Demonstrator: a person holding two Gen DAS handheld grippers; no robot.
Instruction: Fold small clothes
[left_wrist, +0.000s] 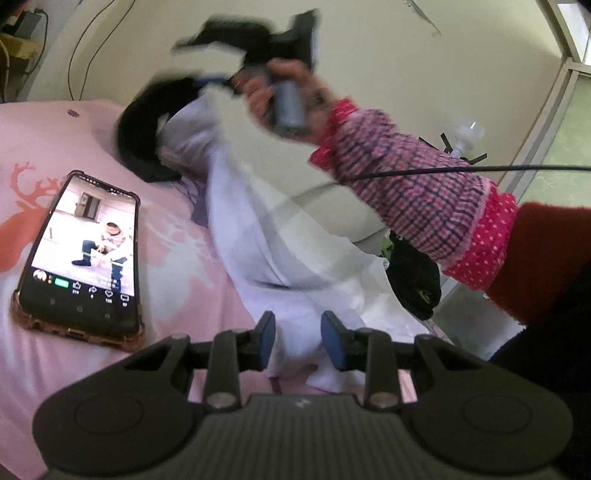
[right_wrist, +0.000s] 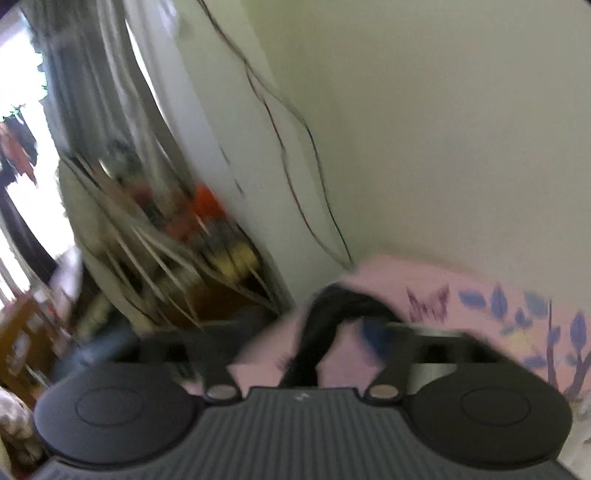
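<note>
A white garment (left_wrist: 266, 229) with a black collar or trim (left_wrist: 142, 136) stretches across the pink bed sheet (left_wrist: 55, 140). My left gripper (left_wrist: 297, 341) is open, its blue pads on either side of the garment's near white end. My right gripper (left_wrist: 207, 79), blurred by motion, is raised at the garment's far end and holds the black part up off the bed. In the right wrist view the black fabric (right_wrist: 332, 317) runs between the blurred fingers (right_wrist: 376, 332) of the right gripper (right_wrist: 325, 347).
A phone (left_wrist: 81, 258) playing a video lies on the sheet at the left. A dark garment (left_wrist: 413, 280) lies at the bed's right edge under the person's sleeve (left_wrist: 413, 184). A wall (right_wrist: 443, 129) with hanging wires and cluttered shelves (right_wrist: 166, 229) stand behind the bed.
</note>
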